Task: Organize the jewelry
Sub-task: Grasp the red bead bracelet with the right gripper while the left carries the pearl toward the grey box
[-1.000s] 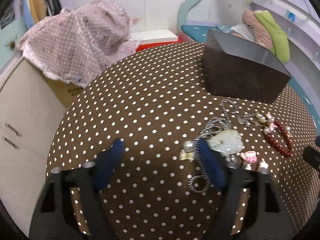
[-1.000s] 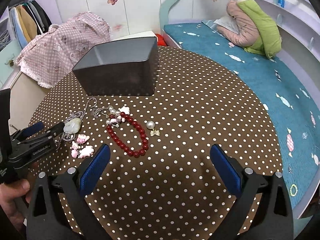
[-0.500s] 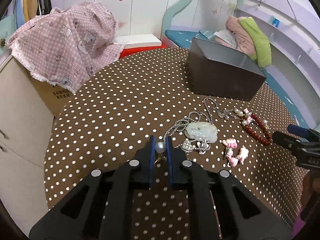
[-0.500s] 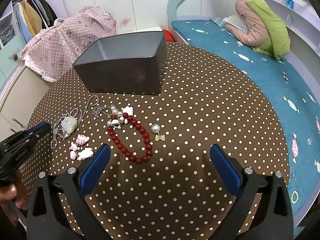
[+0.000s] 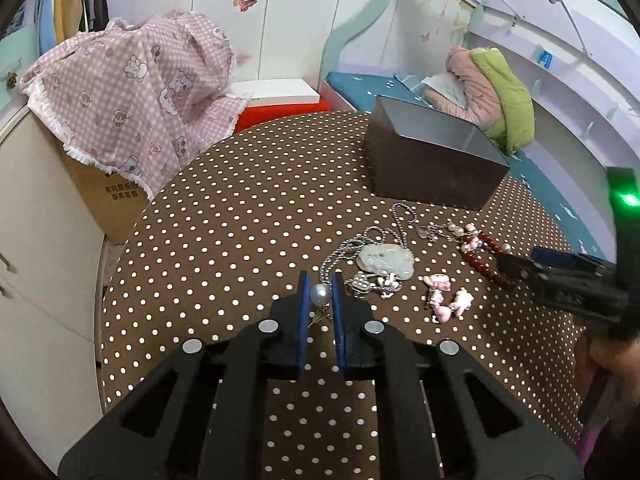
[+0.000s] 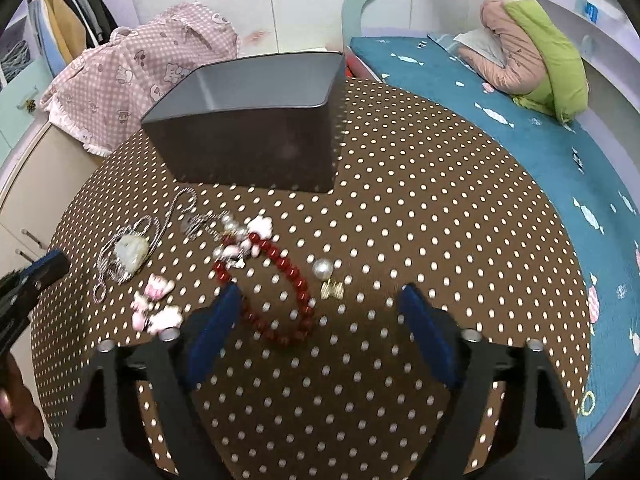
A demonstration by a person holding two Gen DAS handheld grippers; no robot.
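My left gripper (image 5: 321, 280) is shut on a pearl earring (image 5: 321, 294) and holds it just above the dotted tablecloth (image 5: 240, 208). Beside it lie a jade pendant on a silver chain (image 5: 384, 260) and pink charms (image 5: 444, 300). My right gripper (image 6: 321, 290) points down over the red bead bracelet (image 6: 298, 280), jaws closing. A second pearl earring (image 6: 323, 269) with a gold bow lies between its fingers, and the pads touch nothing. The dark open box (image 6: 256, 136) stands behind the jewelry.
A pink checked cloth (image 5: 132, 92) covers a cabinet beyond the table's left edge. A teal bed (image 6: 500, 128) with a pink and green jacket (image 6: 536, 48) runs along the right. A hand (image 6: 16, 404) shows at the lower left.
My left gripper closed on the pearl earring and lifted it off the cloth. My right gripper came down closer to the red bracelet and its jaws narrowed.
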